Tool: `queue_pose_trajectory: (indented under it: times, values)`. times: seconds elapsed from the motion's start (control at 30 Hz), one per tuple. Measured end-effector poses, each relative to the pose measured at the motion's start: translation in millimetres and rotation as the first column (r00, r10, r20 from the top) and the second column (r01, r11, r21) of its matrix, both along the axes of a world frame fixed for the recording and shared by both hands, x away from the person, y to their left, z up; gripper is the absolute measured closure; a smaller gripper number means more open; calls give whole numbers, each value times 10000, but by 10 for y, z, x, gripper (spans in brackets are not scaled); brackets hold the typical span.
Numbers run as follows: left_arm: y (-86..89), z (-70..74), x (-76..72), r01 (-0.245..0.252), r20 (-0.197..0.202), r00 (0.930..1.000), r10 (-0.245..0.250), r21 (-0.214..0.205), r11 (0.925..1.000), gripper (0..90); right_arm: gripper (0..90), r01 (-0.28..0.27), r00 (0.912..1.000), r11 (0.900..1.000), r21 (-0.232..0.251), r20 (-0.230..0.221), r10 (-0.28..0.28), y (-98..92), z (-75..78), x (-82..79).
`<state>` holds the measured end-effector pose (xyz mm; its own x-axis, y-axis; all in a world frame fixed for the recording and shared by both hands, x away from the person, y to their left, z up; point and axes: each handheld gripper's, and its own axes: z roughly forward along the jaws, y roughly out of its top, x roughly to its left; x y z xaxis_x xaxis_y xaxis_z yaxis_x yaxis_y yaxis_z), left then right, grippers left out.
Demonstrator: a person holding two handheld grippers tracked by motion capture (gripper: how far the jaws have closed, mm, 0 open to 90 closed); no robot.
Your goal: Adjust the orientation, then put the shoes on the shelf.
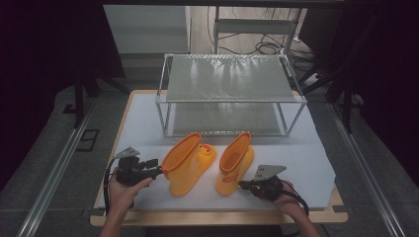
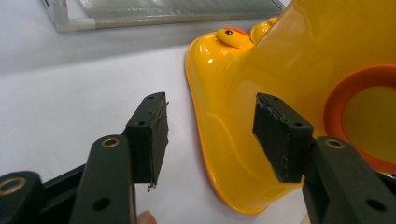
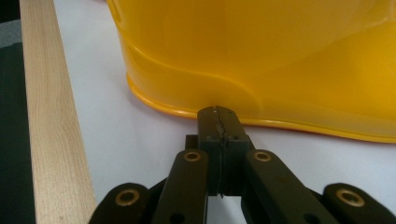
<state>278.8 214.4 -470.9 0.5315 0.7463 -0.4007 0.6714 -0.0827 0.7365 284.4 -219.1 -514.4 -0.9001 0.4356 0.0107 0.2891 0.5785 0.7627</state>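
Two yellow rubber boots with orange collars stand side by side on the white mat (image 1: 306, 158). My left gripper (image 1: 159, 170) stands open at the left side of the left boot (image 1: 188, 165), level with its collar. In the left gripper view the jaws (image 2: 210, 121) are wide apart; the left boot (image 2: 261, 60) with its duck face (image 2: 231, 35) lies just beyond them, and nothing is pinched. Low at the near side of the right boot (image 1: 236, 163), my right gripper (image 1: 242, 184) is shut and empty. Its tip (image 3: 219, 114) sits close to that boot's (image 3: 261, 51) sole rim.
A two-tier metal rack (image 1: 230, 94) with mesh shelves stands behind the boots at the back of the mat. The wooden table edge (image 3: 51, 116) runs close beside my right gripper. Bare mat lies to the left and right of the boots.
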Motion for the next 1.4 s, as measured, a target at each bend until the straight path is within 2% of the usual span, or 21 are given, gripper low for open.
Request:
queue_pose_trajectory:
  times: [0.1, 0.17, 0.2, 0.23, 0.27, 0.3, 0.37, 0.43, 0.63, 0.73, 1.0, 1.07, 1.1, 1.27, 1.4]
  values:
    - [-9, -4, -4, 18, -4, 10000, -18, -2, 10000, 456, 856, 274, 9996, 9996, 113, 72, -275, -86, 16, -6]
    - [-10, -5, -4, 31, -13, 10000, -31, 2, 10000, 456, 825, 636, 9979, 9975, 304, 99, -639, -205, 43, -6]
    - [-10, -5, -4, 31, -23, 10000, -31, -11, 10000, 456, 787, 1175, 9926, 9917, 515, 255, -1189, -353, 76, 7]
    - [-7, -3, -4, 37, -24, 10000, -37, -24, 10000, 456, 787, 1175, 9926, 9917, 515, 255, -1189, -353, 76, 7]
    - [-6, -2, -5, 41, -24, 10000, -41, -25, 10000, 456, 749, 1638, 9858, 9833, 798, 247, -1663, -470, 97, 31]
    - [-4, 0, -5, 49, -28, 10000, -49, -19, 10000, 455, 722, 1823, 9824, 9792, 891, 245, -1851, -508, 103, 39]
    - [0, 4, -5, 36, -24, 10000, -36, -27, 10000, 456, 670, 2473, 9673, 9614, 1203, 270, -2522, -648, 110, 73]
    - [6, 6, -4, 11, -18, 10000, -11, -34, 10000, 455, 602, 3084, 9494, 9421, 1317, 187, -3134, -783, 97, 111]
    - [11, 4, -4, -6, -79, 10000, 5, -48, 10000, 455, 515, 4295, 9018, 8908, 1484, -190, -4317, -1004, 45, 186]
    - [6, -6, -1, 3, -136, 9999, -4, -106, 9999, 455, 497, 4565, 8884, 8771, 1493, -227, -4585, -1048, 30, 203]
    - [20, 37, -9, 59, -102, 9999, -61, -185, 9998, 450, 487, 4690, 8819, 8712, 1452, -242, -4707, -1051, 24, 204]
    - [37, 85, -13, 171, -116, 9998, -178, -536, 9984, 445, 484, 4730, 8796, 8681, 1502, -243, -4751, -1056, 33, 207]
    - [47, 115, -16, 252, -134, 9996, -263, -802, 9965, 439, 483, 4748, 8787, 8673, 1494, -261, -4766, -1058, 37, 208]
    - [91, 326, -12, 397, 90, 9992, -390, -1105, 9931, 432, 483, 4748, 8789, 8663, 1556, -324, -4759, -1062, 39, 211]
    - [102, 578, 28, 719, 179, 9974, -705, -958, 9928, 438, 482, 4730, 8798, 8677, 1531, -282, -4746, -1047, 46, 213]
